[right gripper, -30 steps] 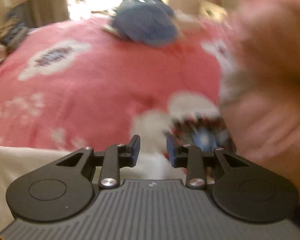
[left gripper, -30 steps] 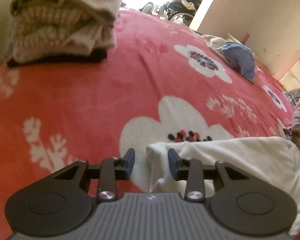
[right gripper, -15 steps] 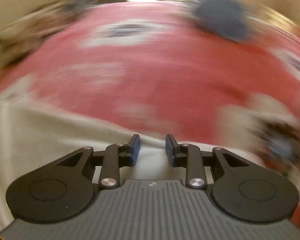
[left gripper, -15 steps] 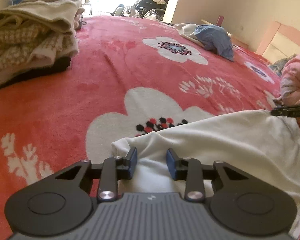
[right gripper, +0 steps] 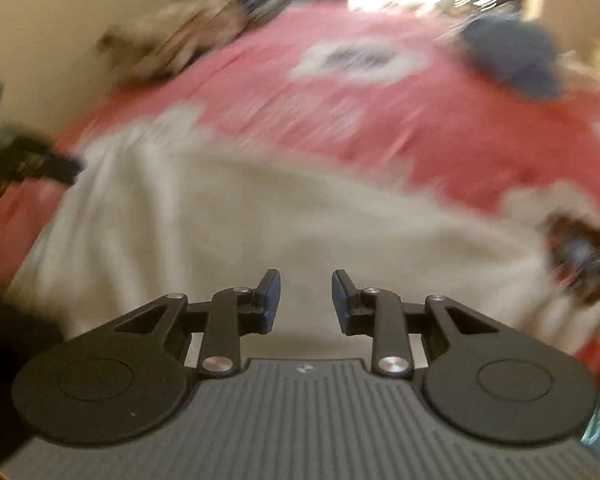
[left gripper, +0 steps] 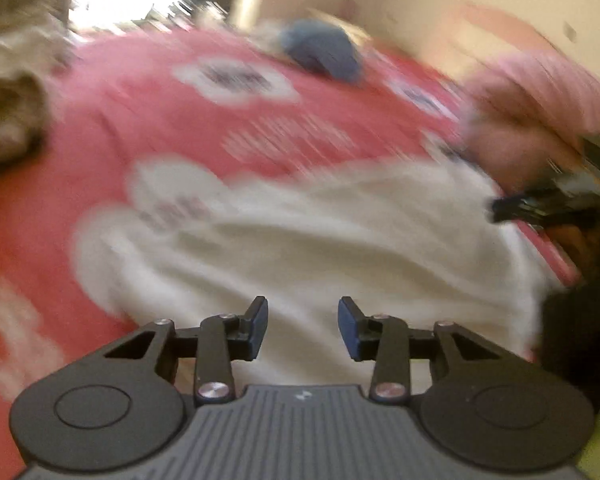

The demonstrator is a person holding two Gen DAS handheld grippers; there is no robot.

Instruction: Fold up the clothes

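A white garment (left gripper: 340, 248) lies spread on the red flowered blanket (left gripper: 100, 152); it also shows in the right wrist view (right gripper: 260, 220). My left gripper (left gripper: 303, 326) is open and empty, hovering over the garment's near part. My right gripper (right gripper: 306, 300) is open and empty over the garment's near edge. The right gripper's tip shows at the right of the left wrist view (left gripper: 540, 208), by the garment's right side. The left gripper's tip shows at the left of the right wrist view (right gripper: 40, 160). Both views are motion-blurred.
A stack of folded beige and white clothes (left gripper: 8, 112) sits at the back left, also in the right wrist view (right gripper: 180, 44). A blue garment (left gripper: 324, 54) lies at the far side, also in the right wrist view (right gripper: 512, 56). A person's pink sleeve (left gripper: 540, 92) is at the right.
Both grippers have pulled back and up, so more of the white garment shows. Both stay open. The views are now strongly blurred by motion.
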